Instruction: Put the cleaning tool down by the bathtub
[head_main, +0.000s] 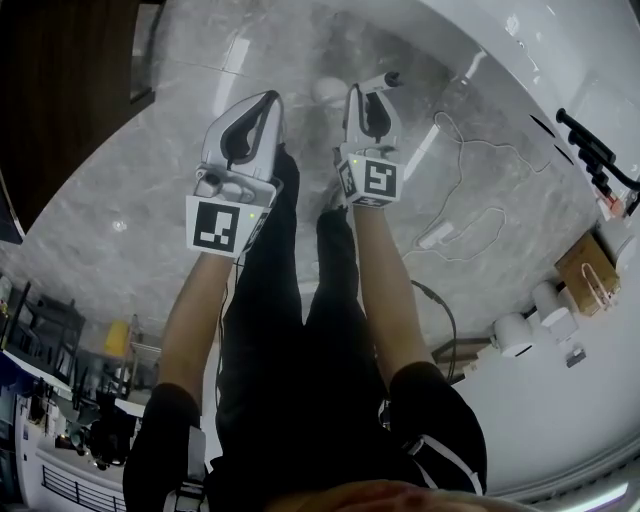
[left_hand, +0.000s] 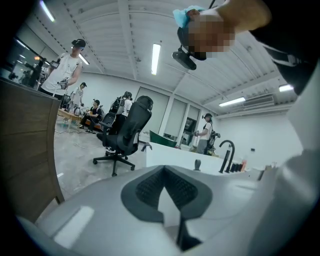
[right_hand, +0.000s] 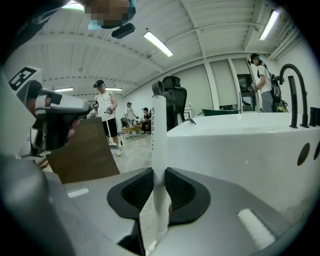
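Head view: right gripper (head_main: 370, 100) outstretched ahead

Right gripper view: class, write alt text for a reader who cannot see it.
The right gripper grips a white tool handle between its fingers, with a white bathtub and its black faucet at right. The left gripper and a wooden panel are at left.

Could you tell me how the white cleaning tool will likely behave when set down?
The cleaning tool looks stiff: its slim handle stands straight in the right gripper. Being long and narrow, it would probably tip unless leaned on the bathtub.
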